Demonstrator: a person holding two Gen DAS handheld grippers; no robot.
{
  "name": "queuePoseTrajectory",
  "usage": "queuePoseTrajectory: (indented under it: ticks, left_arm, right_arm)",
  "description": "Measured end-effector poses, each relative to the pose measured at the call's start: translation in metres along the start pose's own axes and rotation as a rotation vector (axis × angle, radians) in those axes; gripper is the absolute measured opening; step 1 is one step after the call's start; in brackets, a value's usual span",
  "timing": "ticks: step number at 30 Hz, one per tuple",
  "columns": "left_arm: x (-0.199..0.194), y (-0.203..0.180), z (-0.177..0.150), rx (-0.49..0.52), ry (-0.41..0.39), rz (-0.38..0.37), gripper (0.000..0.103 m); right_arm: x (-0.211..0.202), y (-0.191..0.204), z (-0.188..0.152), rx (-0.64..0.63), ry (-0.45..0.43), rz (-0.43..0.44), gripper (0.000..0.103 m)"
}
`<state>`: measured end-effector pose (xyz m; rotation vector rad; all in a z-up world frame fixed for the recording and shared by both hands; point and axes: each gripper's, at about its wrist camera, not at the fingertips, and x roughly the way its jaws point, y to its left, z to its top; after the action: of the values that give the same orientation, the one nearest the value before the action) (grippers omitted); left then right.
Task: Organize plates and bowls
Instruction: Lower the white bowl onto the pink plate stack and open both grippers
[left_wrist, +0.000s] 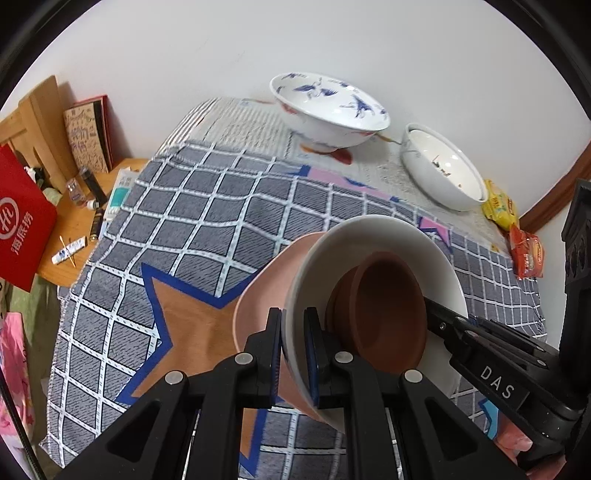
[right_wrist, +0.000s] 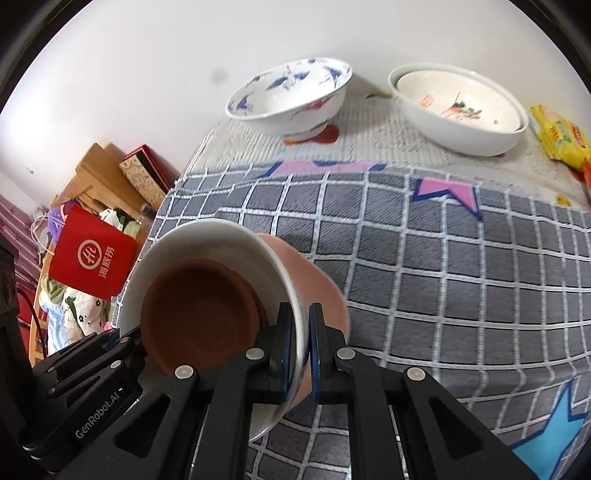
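1. Left gripper (left_wrist: 293, 354) and right gripper (right_wrist: 302, 350) each clamp opposite rims of the white-lined bowl (left_wrist: 373, 240); brown bowl (left_wrist: 384, 306) nested inside, tilted above the checked cloth (left_wrist: 207, 221).
2. Step, likely: carrying the stack. Next: level it, set it down ahead by the blue-patterned bowl (left_wrist: 328, 107), then release.

I see a table covered by a grey checked cloth (left_wrist: 229, 221) with star patches, over a pale cloth (right_wrist: 388, 133) at the far end. On the pale cloth, at twelve o'clock in my left view, stands a blue-patterned bowl (left_wrist: 328, 107); at two o'clock, near it but apart, a white bowl (left_wrist: 443, 170). Just beside that bowl, at the table's edge, lie a yellow packet (left_wrist: 500, 206) and a red packet (left_wrist: 528, 254), touching each other.
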<state>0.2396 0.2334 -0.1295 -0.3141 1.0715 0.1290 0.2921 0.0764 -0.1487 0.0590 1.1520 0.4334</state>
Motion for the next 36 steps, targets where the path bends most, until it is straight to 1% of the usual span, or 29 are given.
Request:
queuePoseTrajectory:
  ticks: [5,11,13,16,21,23,28,34,36]
  left_arm:
    - [0.016,0.006,-0.002,-0.013,0.017,-0.008,0.011]
    - [0.032,0.009,-0.001,-0.023,0.041,-0.018,0.012]
    - [0.032,0.01,-0.001,-0.026,0.026,-0.028,0.012]
    - [0.033,0.01,0.0,-0.026,0.026,-0.026,0.012]
    - [0.035,0.014,0.0,-0.04,0.032,-0.047,0.013]
    - [0.034,0.014,0.0,-0.036,0.027,-0.032,0.017]
    - [0.034,0.017,0.0,-0.036,0.035,-0.032,0.019]
    - [0.033,0.017,-0.002,-0.04,0.046,-0.029,0.02]
    - [0.029,0.017,-0.003,-0.045,0.038,-0.031,0.02]
  right_arm:
    - [0.015,0.002,-0.002,-0.013,0.011,-0.021,0.009]
    - [0.032,-0.003,0.001,-0.001,0.041,-0.022,0.009]
    - [0.035,-0.006,0.0,0.005,0.038,-0.009,0.009]
    - [0.036,-0.005,0.001,0.002,0.031,-0.009,0.009]
    - [0.037,-0.005,0.003,-0.004,0.033,-0.004,0.01]
    - [0.037,-0.004,0.003,-0.016,0.031,-0.01,0.01]
    - [0.034,0.001,0.0,-0.047,0.027,-0.037,0.01]
    - [0.019,0.003,0.0,-0.066,-0.001,-0.048,0.01]
    - [0.015,0.003,-0.001,-0.067,-0.005,-0.046,0.01]
